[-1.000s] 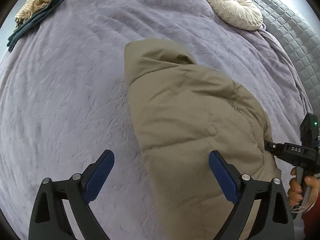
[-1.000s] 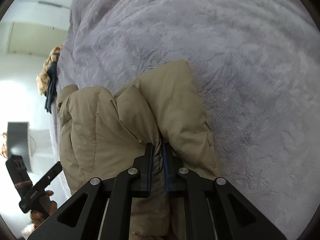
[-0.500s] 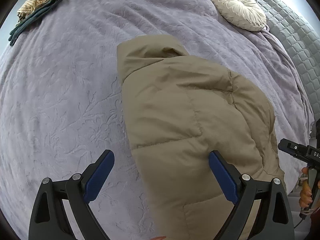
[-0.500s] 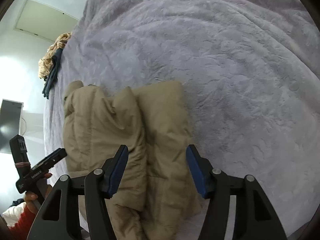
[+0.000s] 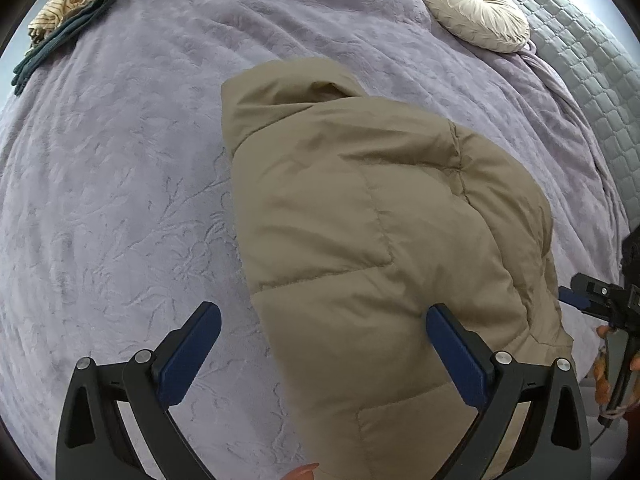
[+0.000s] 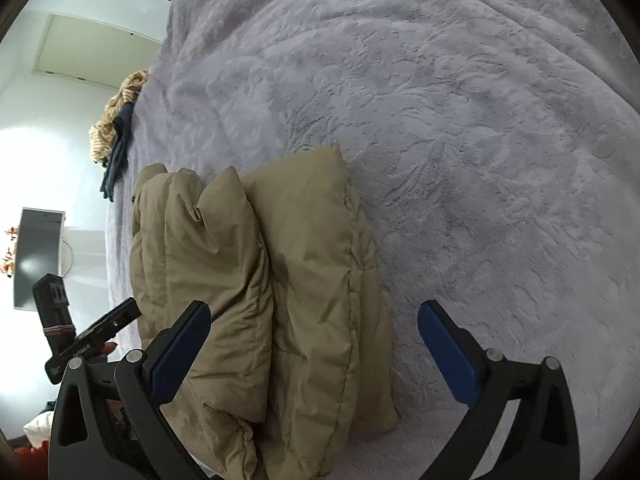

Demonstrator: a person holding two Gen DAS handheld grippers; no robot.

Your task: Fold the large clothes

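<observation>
Your left gripper [image 5: 320, 356] and right gripper [image 6: 312, 344] both hover spread wide, holding nothing, over the tan quilted puffer jacket [image 5: 380, 232], folded on the lilac embossed blanket [image 5: 120, 200]. Next, probably tidy its bulging layers.

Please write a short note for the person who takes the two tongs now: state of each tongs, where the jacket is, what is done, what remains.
Left tongs: open, holding nothing, above the near part of the tan puffer jacket.
Right tongs: open, empty, over the jacket's edge.
The jacket lies folded in layers on the purple bedspread, near the bed edge.
Done: main folds appear made.
Left: probably tidy or press the bundle; other clothes wait at the far corner.
</observation>
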